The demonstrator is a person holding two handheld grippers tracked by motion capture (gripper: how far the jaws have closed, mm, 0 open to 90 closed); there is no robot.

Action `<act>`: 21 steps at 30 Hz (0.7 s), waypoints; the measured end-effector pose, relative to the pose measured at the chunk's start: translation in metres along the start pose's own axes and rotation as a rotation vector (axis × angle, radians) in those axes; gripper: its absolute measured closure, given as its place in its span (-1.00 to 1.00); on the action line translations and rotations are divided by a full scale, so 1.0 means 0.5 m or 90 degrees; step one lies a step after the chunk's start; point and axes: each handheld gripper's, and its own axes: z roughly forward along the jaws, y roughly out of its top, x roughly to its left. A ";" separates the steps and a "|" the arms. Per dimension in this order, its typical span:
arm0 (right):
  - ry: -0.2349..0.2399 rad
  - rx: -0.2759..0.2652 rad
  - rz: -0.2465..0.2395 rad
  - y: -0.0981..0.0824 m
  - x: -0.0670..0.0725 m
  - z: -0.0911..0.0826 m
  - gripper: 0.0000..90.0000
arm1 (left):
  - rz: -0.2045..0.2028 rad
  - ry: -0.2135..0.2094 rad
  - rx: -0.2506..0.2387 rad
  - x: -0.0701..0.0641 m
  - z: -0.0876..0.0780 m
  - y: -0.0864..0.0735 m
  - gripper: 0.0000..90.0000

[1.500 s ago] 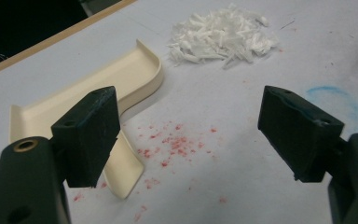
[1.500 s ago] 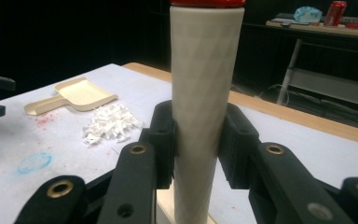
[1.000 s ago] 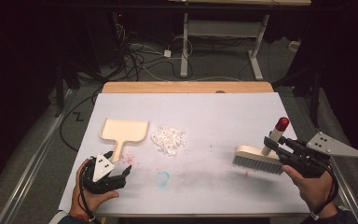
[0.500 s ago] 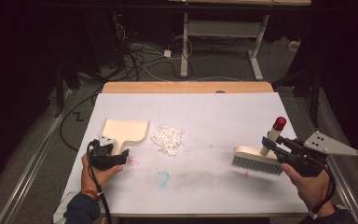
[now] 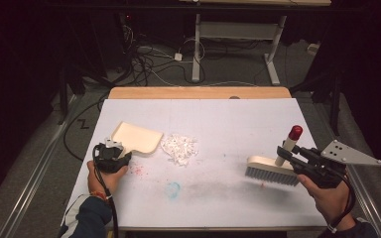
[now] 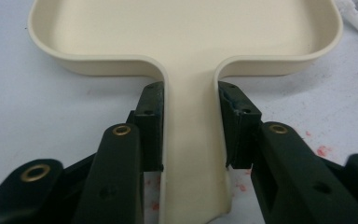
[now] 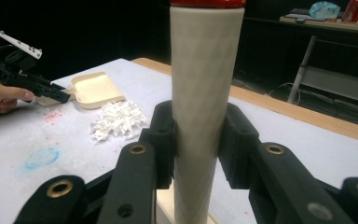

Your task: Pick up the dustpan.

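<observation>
My left gripper (image 6: 191, 126) had just closed, pads pinching the dustpan (image 6: 186, 42) handle; its own view showed this, the high view hid it. My right gripper (image 7: 196, 140) clamped the brush (image 5: 273, 168) handle upright. Paper scraps (image 5: 179, 148) lay beside the pan.

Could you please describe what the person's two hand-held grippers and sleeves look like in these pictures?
Both are black. The left hand-held gripper trails a black cable; the right hand-held gripper carries a grey three-cornered plate. Their jaws show brass-coloured rivets. Both sleeves look dark, the left sleeve with a light panel.
</observation>
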 end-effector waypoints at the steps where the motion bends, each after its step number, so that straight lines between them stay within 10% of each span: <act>1: 0.000 0.000 0.001 0.000 0.000 0.000 0.56 | 0.004 0.001 0.003 0.000 -0.001 0.001 0.41; 14: 0.004 0.007 -0.003 -0.002 -0.002 0.002 0.56 | 0.070 0.034 0.029 0.015 -0.078 0.036 0.42; 21: 0.004 0.010 -0.007 -0.003 -0.002 0.002 0.56 | 0.146 -0.008 0.089 -0.009 -0.155 0.026 0.42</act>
